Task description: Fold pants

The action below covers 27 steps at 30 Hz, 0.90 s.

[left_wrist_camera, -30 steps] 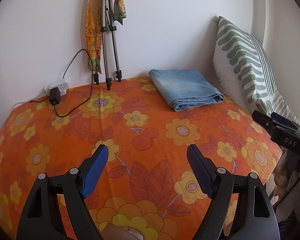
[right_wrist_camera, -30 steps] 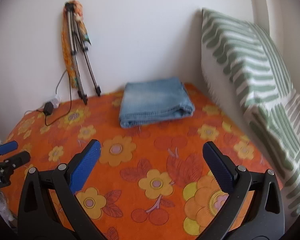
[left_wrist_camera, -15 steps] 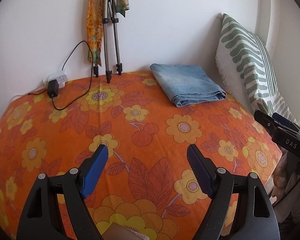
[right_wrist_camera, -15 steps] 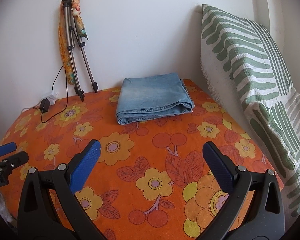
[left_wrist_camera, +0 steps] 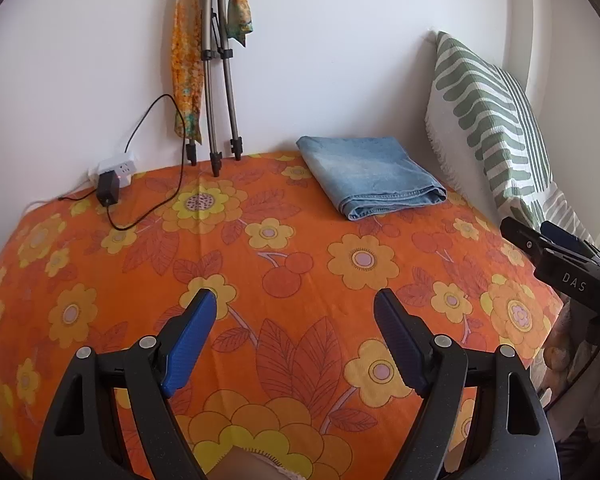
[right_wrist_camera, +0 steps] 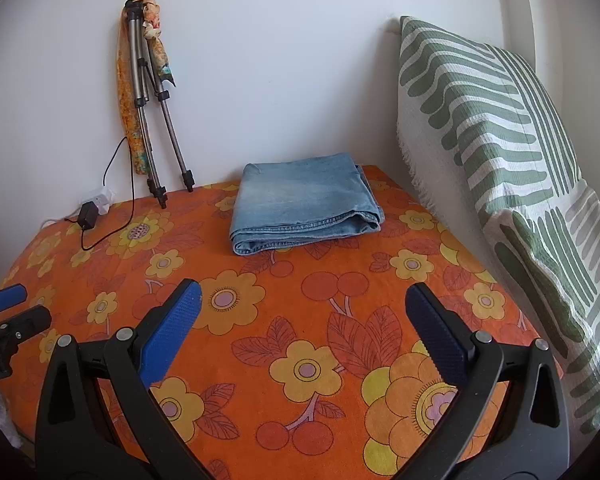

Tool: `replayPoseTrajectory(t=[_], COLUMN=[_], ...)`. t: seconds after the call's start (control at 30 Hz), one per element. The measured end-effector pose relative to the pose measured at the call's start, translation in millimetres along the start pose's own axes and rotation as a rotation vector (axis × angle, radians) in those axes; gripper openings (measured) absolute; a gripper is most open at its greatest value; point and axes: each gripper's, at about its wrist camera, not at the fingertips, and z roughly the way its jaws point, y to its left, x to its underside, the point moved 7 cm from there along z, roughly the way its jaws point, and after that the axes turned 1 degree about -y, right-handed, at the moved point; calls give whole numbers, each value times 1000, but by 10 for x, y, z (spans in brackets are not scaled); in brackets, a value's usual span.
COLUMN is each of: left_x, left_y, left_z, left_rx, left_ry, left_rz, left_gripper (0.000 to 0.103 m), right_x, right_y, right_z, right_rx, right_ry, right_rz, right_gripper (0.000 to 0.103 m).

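Holding two black clamp-style grippers with ribbed blue pads, we keep the left gripper (left_wrist_camera: 294, 308) and right gripper (right_wrist_camera: 302, 300) spread wide, empty, above an orange floral cotton bedspread (right_wrist_camera: 300, 320). Farther back, the folded faded-blue denim pants (right_wrist_camera: 304, 204) lie flat near the wall, beside a green-and-white striped woven pillow (right_wrist_camera: 500, 128). A metal tripod (right_wrist_camera: 152, 120) leans at far left.

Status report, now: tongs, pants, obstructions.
Left tongs open, empty. Right tongs open, empty. Jeans folded, lying near the wall. Nothing between the tongs and the jeans.
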Motion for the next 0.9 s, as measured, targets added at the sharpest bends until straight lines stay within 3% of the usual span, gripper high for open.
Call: replayPoseTrajectory(t=[0.9], left_x=[1], left_y=[-25], left_z=[-25], left_rx=[-22], left_ry=[-13], left_rz=[10], left_gripper=[81], right_x=[2], right_y=[26], right_z=[4], right_rx=[-6], right_ry=[3], right_rz=[-2], right_gripper=[103])
